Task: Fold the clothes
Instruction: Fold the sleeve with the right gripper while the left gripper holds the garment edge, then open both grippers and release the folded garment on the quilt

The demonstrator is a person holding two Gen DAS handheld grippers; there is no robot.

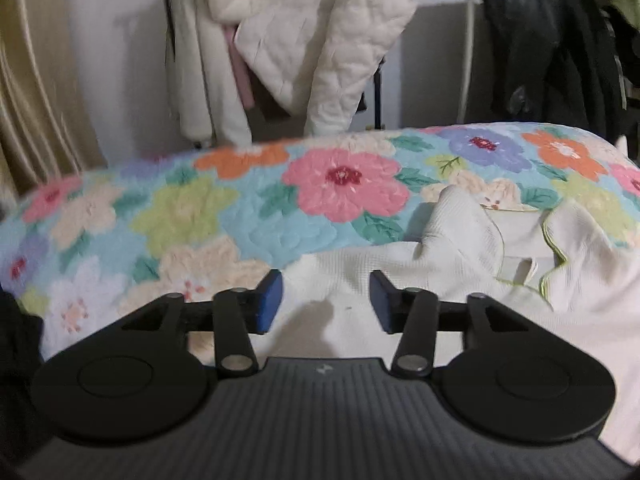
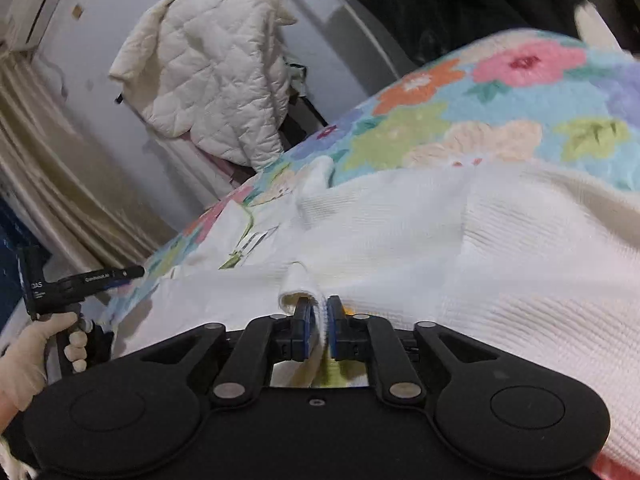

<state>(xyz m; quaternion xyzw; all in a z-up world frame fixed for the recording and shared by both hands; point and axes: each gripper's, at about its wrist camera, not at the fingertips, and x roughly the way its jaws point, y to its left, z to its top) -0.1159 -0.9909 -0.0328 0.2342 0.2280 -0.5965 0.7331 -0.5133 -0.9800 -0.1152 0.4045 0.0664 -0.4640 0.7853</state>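
Note:
A cream waffle-knit garment (image 1: 460, 276) with green-edged collar trim lies on a floral quilt (image 1: 240, 200). My left gripper (image 1: 326, 300) hovers low over the garment's near-left part, blue pads wide apart and nothing between them. In the right wrist view the same garment (image 2: 500, 248) spreads across the quilt (image 2: 500, 96). My right gripper (image 2: 319, 326) is shut on a raised fold of the white fabric, which bunches up just ahead of the pads. At the left edge of that view a gloved hand (image 2: 36, 352) holds the other gripper's black handle.
A quilted white jacket (image 1: 320, 40) hangs behind the bed, with dark clothes (image 1: 560, 40) on a rack at the right. Beige curtains (image 1: 36, 80) hang at the left. The quilt's left half lies bare of clothing.

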